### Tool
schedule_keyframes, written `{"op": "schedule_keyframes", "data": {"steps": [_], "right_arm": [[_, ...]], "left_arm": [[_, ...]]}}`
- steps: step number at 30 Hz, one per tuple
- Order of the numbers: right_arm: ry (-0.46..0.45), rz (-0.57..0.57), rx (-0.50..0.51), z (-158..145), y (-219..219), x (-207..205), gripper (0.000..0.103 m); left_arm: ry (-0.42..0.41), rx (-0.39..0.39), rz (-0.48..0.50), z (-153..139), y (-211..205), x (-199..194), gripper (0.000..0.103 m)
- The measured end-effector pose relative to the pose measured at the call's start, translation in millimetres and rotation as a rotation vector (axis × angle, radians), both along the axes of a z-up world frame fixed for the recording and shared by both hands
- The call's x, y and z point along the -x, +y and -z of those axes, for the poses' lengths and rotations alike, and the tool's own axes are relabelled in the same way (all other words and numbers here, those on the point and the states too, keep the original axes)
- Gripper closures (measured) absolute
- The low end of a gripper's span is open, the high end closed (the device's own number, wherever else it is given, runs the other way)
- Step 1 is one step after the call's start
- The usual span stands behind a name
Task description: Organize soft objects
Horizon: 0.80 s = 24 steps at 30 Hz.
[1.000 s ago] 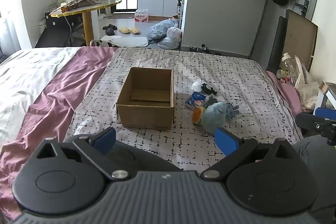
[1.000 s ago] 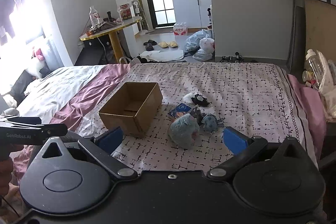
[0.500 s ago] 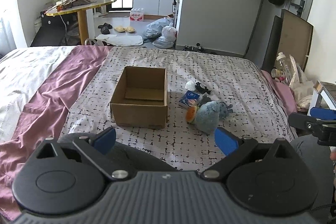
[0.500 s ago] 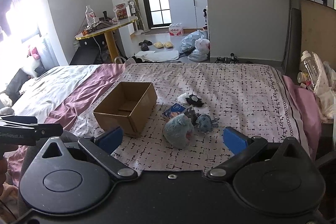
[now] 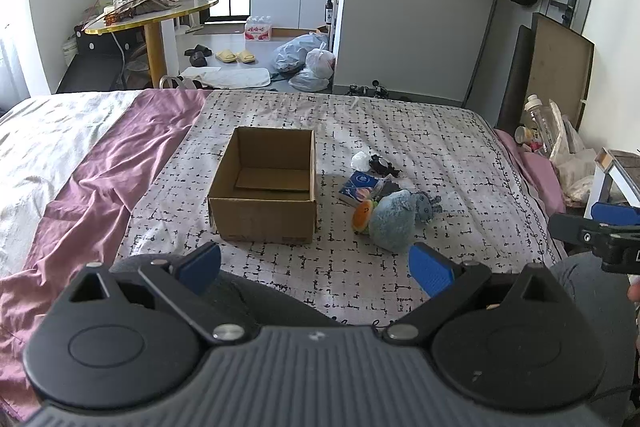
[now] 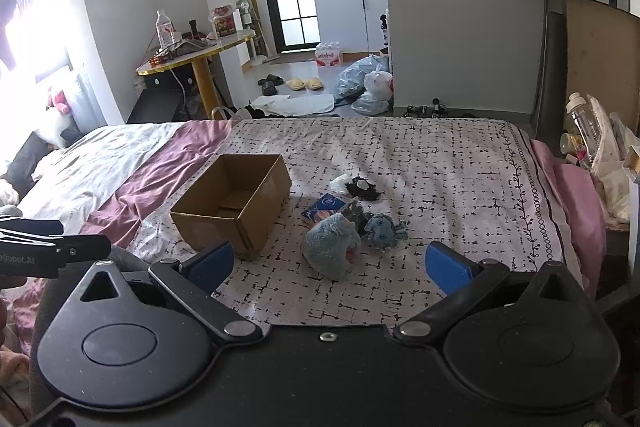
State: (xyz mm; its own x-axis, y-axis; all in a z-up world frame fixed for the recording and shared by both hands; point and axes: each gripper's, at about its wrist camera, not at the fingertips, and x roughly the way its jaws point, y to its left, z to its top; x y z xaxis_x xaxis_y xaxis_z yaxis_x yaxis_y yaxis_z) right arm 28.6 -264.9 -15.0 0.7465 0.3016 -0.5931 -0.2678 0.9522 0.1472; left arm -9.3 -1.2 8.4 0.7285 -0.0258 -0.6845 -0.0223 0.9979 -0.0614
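The round blue-grey plush toy with an orange face point(image 6: 331, 247) lies on the bed straight ahead of the right gripper point(image 6: 330, 263), between the lines of its two spread blue pads and well apart from them; the left gripper point(image 5: 316, 263) is offset, the toy being seen ahead and toward its right pad. The right hand is therefore judged the nearer for a first pick. Both grippers are held wide apart and grasp nothing. The toy's long axis appears to run roughly across the right gripper's fingers, though this cannot be told for certain. Just behind it lie a small blue octopus plush point(image 6: 383, 231), a blue printed packet point(image 6: 323, 207) and a black-and-white soft item point(image 6: 362, 187). The open brown cardboard box point(image 6: 234, 203), seemingly empty, stands just beside the pile, to its left, on the white black-checked bedspread point(image 6: 440, 167). Beyond the bed, a round yellow-edged table point(image 6: 196, 53) and a kitchen doorway are seen.
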Motion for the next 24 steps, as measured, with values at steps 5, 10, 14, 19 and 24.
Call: {"op": "schedule_keyframes", "data": {"steps": [5,10,14,19,24], "right_arm": [[-0.004,-0.012,0.007,1.0,1.0,2.4,0.0],[-0.002,-0.023,0.009,3.3,1.4,3.7,0.0],[0.003,-0.021,0.008,4.6,1.1,3.2,0.0],[0.001,-0.015,0.011,4.7,1.7,3.7,0.0],[0.004,-0.009,0.011,7.2,0.4,4.1,0.0]], "left_arm": [[-0.001,0.0,0.001,-0.3,-0.5,0.2,0.003],[-0.01,0.001,0.005,-2.2,-0.9,1.8,0.003],[-0.011,0.001,0.004,-2.9,-1.7,2.0,0.003],[-0.01,0.002,0.003,-3.1,-2.0,2.6,0.003],[-0.008,0.003,0.007,-2.9,-2.4,2.7,0.003]]}}
